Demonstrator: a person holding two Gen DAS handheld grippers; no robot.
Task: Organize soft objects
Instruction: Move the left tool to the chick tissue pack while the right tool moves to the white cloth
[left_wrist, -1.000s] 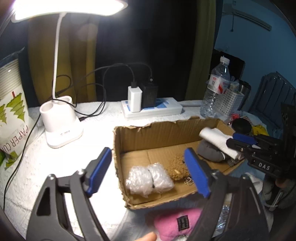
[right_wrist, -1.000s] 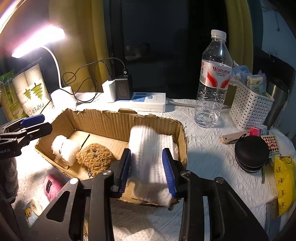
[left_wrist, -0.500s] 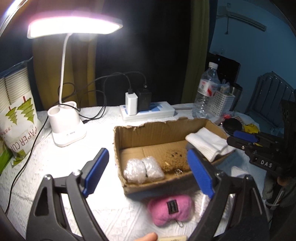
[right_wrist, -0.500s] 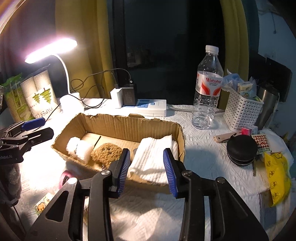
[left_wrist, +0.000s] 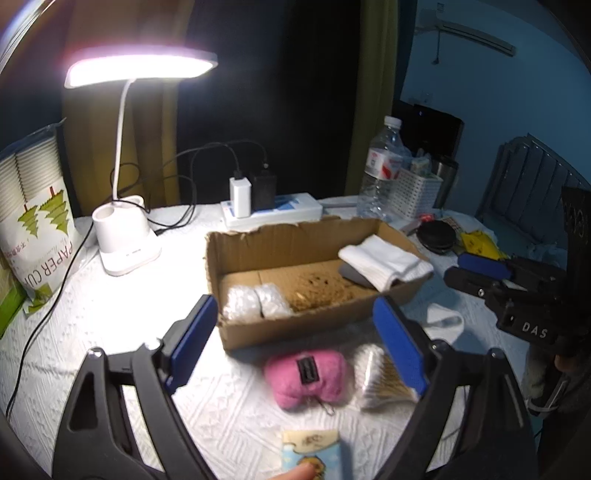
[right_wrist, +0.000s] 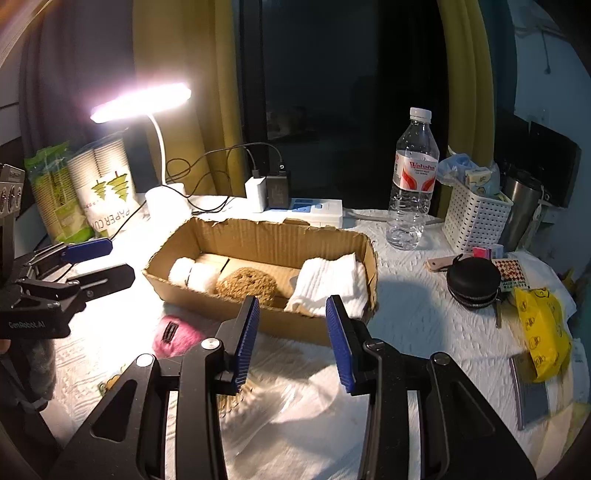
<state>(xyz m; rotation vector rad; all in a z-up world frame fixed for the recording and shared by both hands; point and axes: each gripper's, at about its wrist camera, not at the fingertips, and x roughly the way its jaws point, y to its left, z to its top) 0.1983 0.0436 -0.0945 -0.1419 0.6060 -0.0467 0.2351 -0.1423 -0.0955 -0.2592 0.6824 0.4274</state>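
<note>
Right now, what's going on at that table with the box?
A person holds a gripper in each hand over a table, sorting soft things into a cardboard box. Folded white cloth, a brown fuzzy item and a plastic-wrapped white roll lie inside. The pink plush lies outside, in front. The left gripper and right gripper are both open and empty.

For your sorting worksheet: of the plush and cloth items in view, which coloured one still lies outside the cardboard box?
The pink plush, on the table in front of the cardboard box; the white towel and brown plush lie inside.
</note>
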